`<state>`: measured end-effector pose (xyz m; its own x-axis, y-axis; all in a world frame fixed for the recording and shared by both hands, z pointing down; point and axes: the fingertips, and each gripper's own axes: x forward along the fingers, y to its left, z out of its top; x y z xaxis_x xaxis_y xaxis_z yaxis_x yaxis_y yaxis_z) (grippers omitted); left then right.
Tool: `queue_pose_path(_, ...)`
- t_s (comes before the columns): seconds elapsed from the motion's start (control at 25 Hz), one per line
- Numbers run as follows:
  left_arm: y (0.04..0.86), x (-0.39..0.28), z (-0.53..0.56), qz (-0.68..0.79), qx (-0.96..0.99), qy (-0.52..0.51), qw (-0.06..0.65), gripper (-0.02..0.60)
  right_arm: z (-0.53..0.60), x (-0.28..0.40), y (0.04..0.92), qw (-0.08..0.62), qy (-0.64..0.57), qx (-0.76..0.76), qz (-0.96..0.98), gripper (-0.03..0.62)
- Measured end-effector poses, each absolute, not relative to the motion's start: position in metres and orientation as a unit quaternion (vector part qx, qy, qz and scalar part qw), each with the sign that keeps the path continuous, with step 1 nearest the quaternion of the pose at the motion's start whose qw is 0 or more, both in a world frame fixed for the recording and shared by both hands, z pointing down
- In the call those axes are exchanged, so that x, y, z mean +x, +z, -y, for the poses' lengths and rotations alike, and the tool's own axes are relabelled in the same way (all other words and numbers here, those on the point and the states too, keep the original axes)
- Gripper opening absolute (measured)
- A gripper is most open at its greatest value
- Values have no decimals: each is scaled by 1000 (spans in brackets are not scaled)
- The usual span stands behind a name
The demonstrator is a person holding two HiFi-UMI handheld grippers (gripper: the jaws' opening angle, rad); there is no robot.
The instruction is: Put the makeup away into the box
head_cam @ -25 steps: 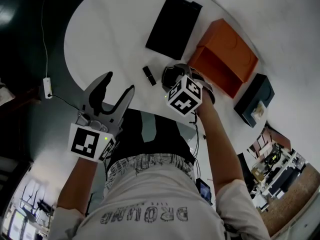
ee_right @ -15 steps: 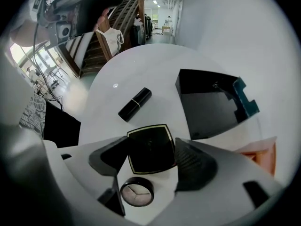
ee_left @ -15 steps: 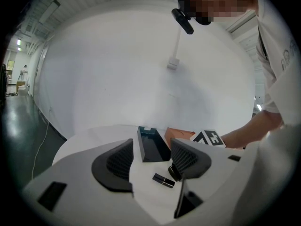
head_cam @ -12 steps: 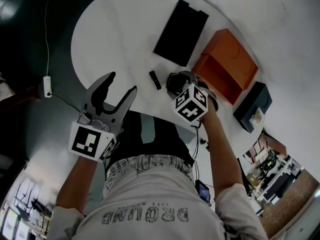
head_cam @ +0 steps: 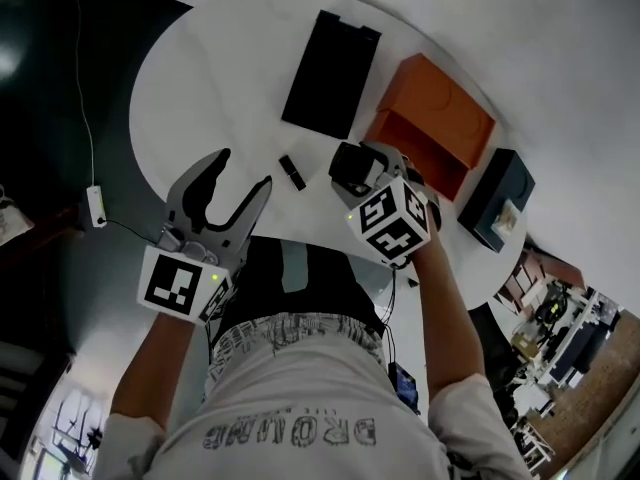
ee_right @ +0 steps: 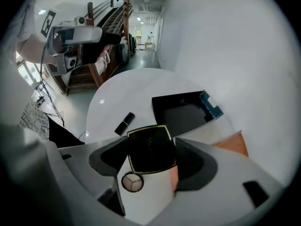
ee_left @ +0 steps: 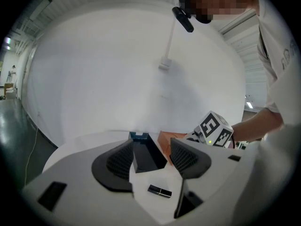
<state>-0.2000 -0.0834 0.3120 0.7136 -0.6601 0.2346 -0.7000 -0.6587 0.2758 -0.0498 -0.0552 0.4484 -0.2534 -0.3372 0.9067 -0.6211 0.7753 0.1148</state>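
My right gripper (head_cam: 358, 173) is shut on a black square compact (head_cam: 347, 160) with a gold rim, held just above the white table's near edge. In the right gripper view the compact (ee_right: 149, 149) fills the gap between the jaws. A black lipstick (head_cam: 292, 172) lies on the table just left of it, also seen as the lipstick (ee_right: 124, 123) and the lipstick (ee_left: 160, 191). The open black box (head_cam: 330, 60) lies farther back. My left gripper (head_cam: 242, 171) is open and empty at the near left edge, its jaws pointing toward the lipstick.
An orange box lid (head_cam: 430, 123) sits right of the black box, close behind my right gripper. A dark teal box (head_cam: 497, 200) stands at the table's right edge. The round white table (head_cam: 200, 78) drops off to dark floor on the left.
My right gripper has kept hold of the compact and shifted slightly toward me and right. The left gripper has stayed open in place.
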Motion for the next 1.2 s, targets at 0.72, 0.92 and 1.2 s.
queue_pose_path(0.72,296,-104,101,313,933,81,158,268,72,53,436,469,201,417,752,331)
queue_pose_path(0.92,297,-90,110,297,938,90,156,268,70,75,443,459,233,440,736,331)
queue_pose_path(1.2,302,-75,118,273,944,99,155,268,66,95,454,451,261,463,716,331)
